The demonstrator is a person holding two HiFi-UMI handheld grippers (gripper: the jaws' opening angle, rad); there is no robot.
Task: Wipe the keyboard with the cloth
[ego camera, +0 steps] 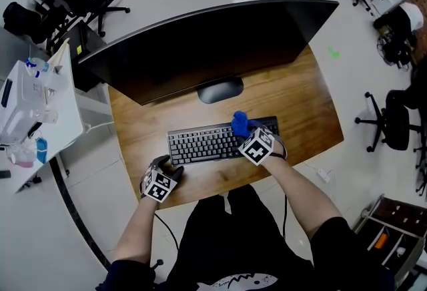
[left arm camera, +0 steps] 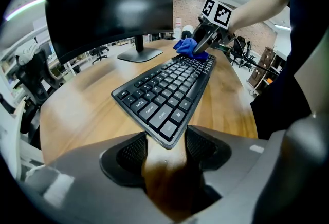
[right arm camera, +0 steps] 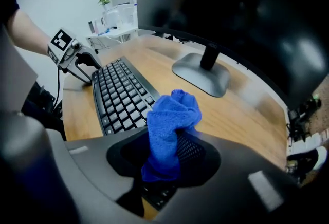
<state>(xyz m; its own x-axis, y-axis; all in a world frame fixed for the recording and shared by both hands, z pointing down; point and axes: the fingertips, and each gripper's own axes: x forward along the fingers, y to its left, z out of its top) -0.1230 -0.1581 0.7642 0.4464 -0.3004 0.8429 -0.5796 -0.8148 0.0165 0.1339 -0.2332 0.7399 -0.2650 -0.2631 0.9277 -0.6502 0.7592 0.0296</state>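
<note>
At the 3 o'clock end of the black keyboard (ego camera: 203,145), the right tongs (right arm camera: 164,152) are clamped on a bunched blue cloth (right arm camera: 172,125), which hangs over the last columns of keys. The keyboard lies on the wooden counter (ego camera: 133,116), at 6 o'clock from the monitor's foot (ego camera: 219,90).

The wiping step looks to be under way, with the cloth at one end of a stroke. The next move calls for drawing the cloth along the key rows toward 9 o'clock, pressed low enough that the fabric, not the tongs, meets the keys.

The left tongs (left arm camera: 164,142) sit at the keyboard's 8 o'clock corner, pads closed against its two edges, seemingly to brace it.

Both forearms reach in from 6 o'clock. The right tongs point steeply down. The left tongs slant down toward the corner.
</note>
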